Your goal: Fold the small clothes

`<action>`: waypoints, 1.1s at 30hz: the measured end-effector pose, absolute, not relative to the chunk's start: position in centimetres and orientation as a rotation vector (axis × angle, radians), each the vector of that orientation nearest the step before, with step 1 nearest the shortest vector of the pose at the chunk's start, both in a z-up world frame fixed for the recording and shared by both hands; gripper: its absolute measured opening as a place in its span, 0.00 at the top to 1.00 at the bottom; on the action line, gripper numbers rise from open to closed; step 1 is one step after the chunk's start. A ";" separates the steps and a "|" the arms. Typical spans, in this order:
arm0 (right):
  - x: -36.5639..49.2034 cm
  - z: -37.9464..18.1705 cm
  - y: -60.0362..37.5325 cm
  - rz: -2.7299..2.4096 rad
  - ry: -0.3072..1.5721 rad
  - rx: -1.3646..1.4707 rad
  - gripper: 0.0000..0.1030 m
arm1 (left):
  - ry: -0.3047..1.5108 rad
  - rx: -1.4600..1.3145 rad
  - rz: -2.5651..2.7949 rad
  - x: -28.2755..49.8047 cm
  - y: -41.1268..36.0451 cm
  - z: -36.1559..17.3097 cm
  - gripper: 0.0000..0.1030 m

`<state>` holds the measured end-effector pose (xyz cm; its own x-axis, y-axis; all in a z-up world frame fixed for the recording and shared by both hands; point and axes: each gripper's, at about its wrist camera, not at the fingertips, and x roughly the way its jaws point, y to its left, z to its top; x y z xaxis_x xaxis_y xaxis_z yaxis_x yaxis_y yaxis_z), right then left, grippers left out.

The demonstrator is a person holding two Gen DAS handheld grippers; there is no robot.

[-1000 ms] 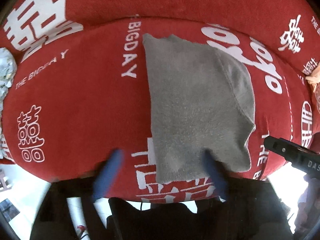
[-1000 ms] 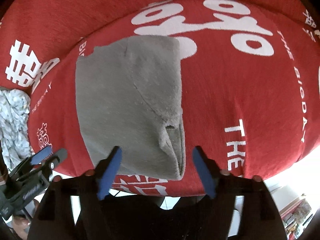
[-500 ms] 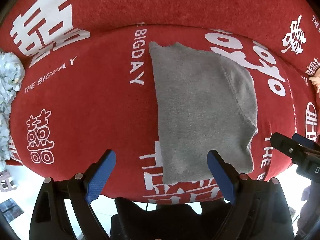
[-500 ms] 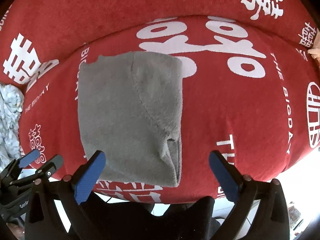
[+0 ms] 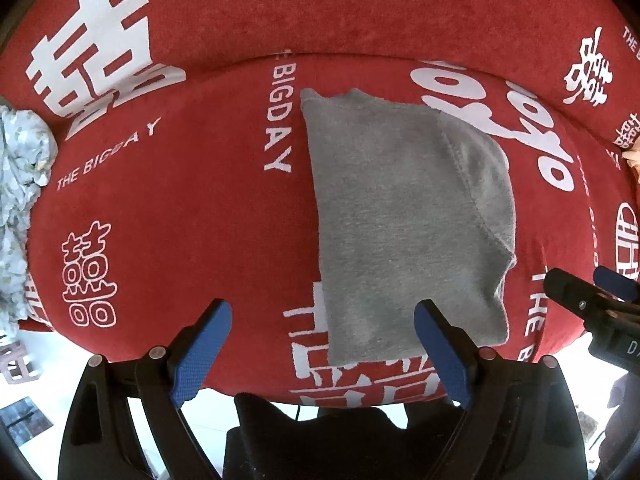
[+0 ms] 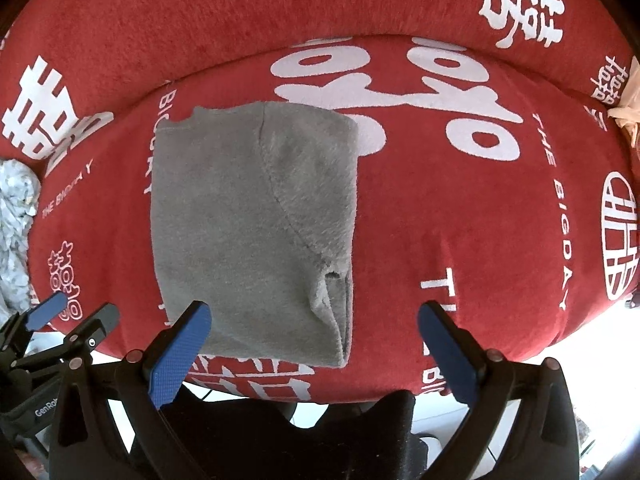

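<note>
**Folded grey cloth on the red cushion, both grippers wide apart**

Left wrist view: The left gripper (image 5: 322, 346) has its two blue fingers (image 5: 200, 354) spread far apart, with nothing between them. The grey cloth (image 5: 400, 216) lies folded flat on the red cushion (image 5: 180, 220), a bit to the right of the middle. Its near edge sits close to the front edge of the cushion. The gripper's right finger covers a small bit of the cloth's near edge, and it is hard to tell if the finger touches it. A fold runs down the right side of the cloth, and what is under the top layer is hidden. The right gripper (image 5: 592, 300) pokes in from the right edge, cut off, so only part of it shows. A pale flowery cloth (image 5: 20, 200) sits at the far left, partly cut off by the round picture edge.

Right wrist view: The right gripper (image 6: 314, 350) also has its blue fingers (image 6: 450, 354) wide apart and holds nothing. The grey cloth (image 6: 248, 224) lies left of the middle here. The gripper's left finger covers the cloth's near left corner. The left gripper (image 6: 60, 320) shows at the lower left, partly cut off. Something peach-coloured (image 6: 628, 100) peeks in at the far right, too small to make out
</note>
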<state>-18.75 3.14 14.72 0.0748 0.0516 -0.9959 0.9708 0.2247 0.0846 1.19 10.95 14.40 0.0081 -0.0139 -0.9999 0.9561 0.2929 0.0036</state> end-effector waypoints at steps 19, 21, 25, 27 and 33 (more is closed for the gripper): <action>-18.3 15.5 3.8 -0.973 1.295 1.025 0.00 | 1.323 0.999 -0.990 0.8 11.5 14.3 0.10; -18.3 15.4 3.9 -0.972 1.293 1.028 0.00 | 1.313 1.003 -0.991 0.7 11.5 14.3 0.10; -18.2 15.3 4.0 -0.976 1.296 1.026 0.00 | 1.312 1.001 -0.989 0.9 11.5 14.3 0.10; -18.2 15.3 4.0 -0.978 1.295 1.025 0.00 | 1.310 1.001 -0.989 1.0 11.5 14.4 0.10; -18.0 15.4 4.0 -0.978 1.296 1.016 0.00 | 1.306 1.001 -0.990 1.0 11.6 14.4 0.10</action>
<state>-18.01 4.01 15.44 0.0386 -0.0002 -0.9993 0.9607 0.2752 0.0371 1.00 11.59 14.40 0.0222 -0.0079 -0.9997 0.9603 0.2783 0.0191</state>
